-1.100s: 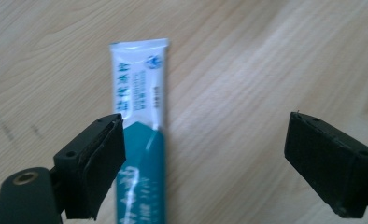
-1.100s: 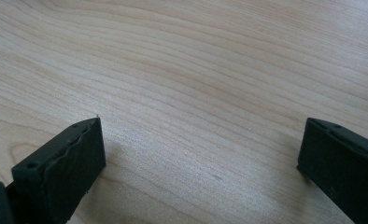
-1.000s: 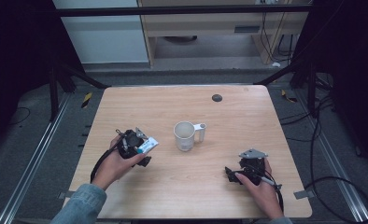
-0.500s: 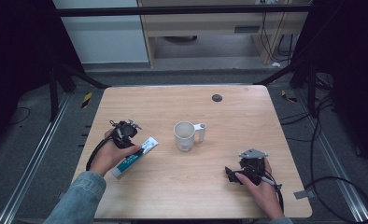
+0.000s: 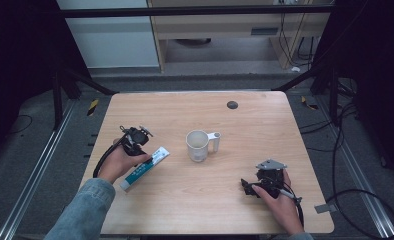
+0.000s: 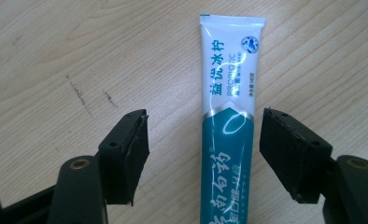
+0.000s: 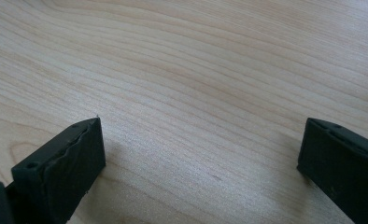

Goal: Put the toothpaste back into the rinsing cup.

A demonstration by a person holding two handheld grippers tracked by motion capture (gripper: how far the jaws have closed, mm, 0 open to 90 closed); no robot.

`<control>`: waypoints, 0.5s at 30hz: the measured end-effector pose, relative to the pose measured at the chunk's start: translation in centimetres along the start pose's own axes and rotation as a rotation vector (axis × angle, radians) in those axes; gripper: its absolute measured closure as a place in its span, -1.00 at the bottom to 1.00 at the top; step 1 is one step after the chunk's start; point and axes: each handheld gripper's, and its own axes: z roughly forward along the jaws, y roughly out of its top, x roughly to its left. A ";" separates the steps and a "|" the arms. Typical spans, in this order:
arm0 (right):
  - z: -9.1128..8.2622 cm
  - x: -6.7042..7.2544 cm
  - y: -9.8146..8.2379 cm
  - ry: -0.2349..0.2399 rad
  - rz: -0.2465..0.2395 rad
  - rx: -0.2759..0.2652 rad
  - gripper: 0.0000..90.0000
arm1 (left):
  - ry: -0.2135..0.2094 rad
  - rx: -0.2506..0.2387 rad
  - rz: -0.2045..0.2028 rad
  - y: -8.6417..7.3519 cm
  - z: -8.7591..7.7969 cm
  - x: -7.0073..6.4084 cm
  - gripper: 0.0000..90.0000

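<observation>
A teal and white toothpaste tube (image 5: pixel 146 166) lies flat on the wooden table (image 5: pixel 245 130), left of a white mug (image 5: pixel 199 145). My left gripper (image 5: pixel 138 150) points down over the tube's upper end. In the left gripper view the tube (image 6: pixel 229 126) lies between the jaws of that gripper (image 6: pixel 203 140), close to the right pad and clear of the left one. These jaws have just been closing, and neither pad presses on the tube. My right gripper (image 5: pixel 246 186) rests open near the front right of the table, with bare wood between the jaws (image 7: pixel 201 140).
A small dark round spot (image 5: pixel 232 104) sits near the table's far edge. The mug's handle points right. Black cables trail from both grippers toward the front edge. Dark floor, rails and a cabinet surround the table.
The left hand has shifted left, away from the mug. The tube, a second ago bunched under that gripper, now lies stretched out on the wood. The right hand has kept still.
</observation>
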 end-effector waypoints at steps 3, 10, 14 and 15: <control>0.0 0.0 0.0 0.000 0.001 0.000 -0.98 | -0.005 0.009 0.007 0.2 0.0 -0.1 -0.21; 0.0 0.0 0.0 0.001 0.001 0.000 -0.98 | -0.045 0.046 -0.001 0.4 0.6 -0.1 -0.05; 0.0 0.0 0.0 0.001 0.002 0.000 -0.98 | -0.060 0.023 0.005 0.8 1.1 -0.5 -0.01; 0.0 0.0 0.0 0.001 0.001 0.000 -0.98 | -0.060 0.023 0.005 0.8 1.1 -0.5 0.00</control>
